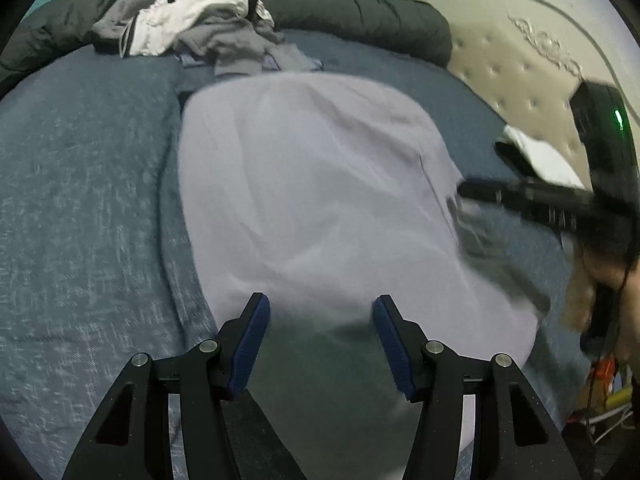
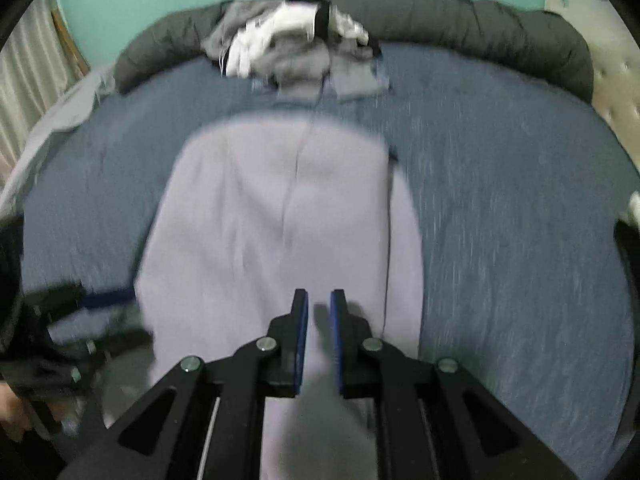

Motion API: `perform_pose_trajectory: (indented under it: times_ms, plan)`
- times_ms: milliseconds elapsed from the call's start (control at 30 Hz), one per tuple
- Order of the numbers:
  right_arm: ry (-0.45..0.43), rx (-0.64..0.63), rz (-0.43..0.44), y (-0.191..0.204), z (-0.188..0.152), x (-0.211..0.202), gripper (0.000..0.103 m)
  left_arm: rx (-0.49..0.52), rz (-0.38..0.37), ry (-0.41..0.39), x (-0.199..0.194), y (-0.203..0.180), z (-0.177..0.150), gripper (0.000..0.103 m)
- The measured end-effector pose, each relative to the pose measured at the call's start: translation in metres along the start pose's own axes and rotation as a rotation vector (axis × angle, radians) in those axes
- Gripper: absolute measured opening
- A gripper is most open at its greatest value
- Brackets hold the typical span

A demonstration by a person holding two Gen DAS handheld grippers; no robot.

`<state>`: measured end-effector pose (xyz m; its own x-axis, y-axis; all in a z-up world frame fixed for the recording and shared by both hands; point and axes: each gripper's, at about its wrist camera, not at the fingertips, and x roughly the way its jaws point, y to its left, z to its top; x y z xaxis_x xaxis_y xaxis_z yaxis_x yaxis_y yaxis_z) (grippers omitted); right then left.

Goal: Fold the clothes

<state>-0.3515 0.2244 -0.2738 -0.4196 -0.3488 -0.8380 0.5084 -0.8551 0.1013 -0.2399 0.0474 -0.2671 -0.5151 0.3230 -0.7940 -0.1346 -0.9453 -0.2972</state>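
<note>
Lying flat on one blue bed [image 1: 80,184], one lilac garment [image 1: 312,184], left gripper [image 1: 320,308] jaws apart, right gripper [image 2: 319,300] jaws nearly together, nothing visibly clamped.

Pale lavender garment [image 1: 320,184] spread lengthwise, lightly creased, on the blue bedspread [image 1: 80,184]; unfolded clothes heap [image 1: 192,28] beyond.

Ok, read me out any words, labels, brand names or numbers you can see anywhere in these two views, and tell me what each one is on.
None: no readable text in either view.
The lavender garment shows no print or visible label.
The pile of grey and white clothes has dark stripes only, and is blurred in the right wrist view.
The right gripper body shows only a green light from the left wrist view, no lettering.
</note>
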Motion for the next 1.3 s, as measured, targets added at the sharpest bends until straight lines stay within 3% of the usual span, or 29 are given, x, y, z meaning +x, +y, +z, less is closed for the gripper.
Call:
perform_pose_trajectory:
  times_ms: [233,433,500,667,933,1067,1200,1300]
  plan:
    - [0.040,-0.005,-0.008,-0.002,0.050,0.043,0.009,0.004,0.014,0.042,0.020,0.006,-0.003,0.059]
    - [0.183,0.041,0.005,-0.013,0.040,0.090,0.009,0.011,0.007,0.058,0.028,0.007,-0.005,0.059]
    - [0.179,0.030,0.009,-0.013,0.042,0.087,0.009,0.004,-0.001,0.061,0.028,0.009,-0.005,0.059]
    - [0.071,0.015,-0.028,-0.018,0.063,0.063,0.009,0.005,0.004,0.060,0.027,0.009,-0.005,0.059]
    - [0.129,0.026,-0.044,-0.023,0.056,0.096,0.008,0.002,0.001,0.063,0.031,0.010,-0.004,0.059]
    - [0.072,0.011,-0.036,-0.027,0.055,0.056,0.008,-0.027,-0.012,0.056,0.024,0.016,-0.002,0.059]
    - [0.047,0.080,0.029,-0.046,0.025,0.009,0.015,-0.076,-0.008,0.041,0.007,0.025,-0.007,0.059]
    - [0.053,0.146,0.097,-0.061,-0.005,-0.023,0.047,-0.118,-0.017,0.048,-0.005,0.034,-0.013,0.062]
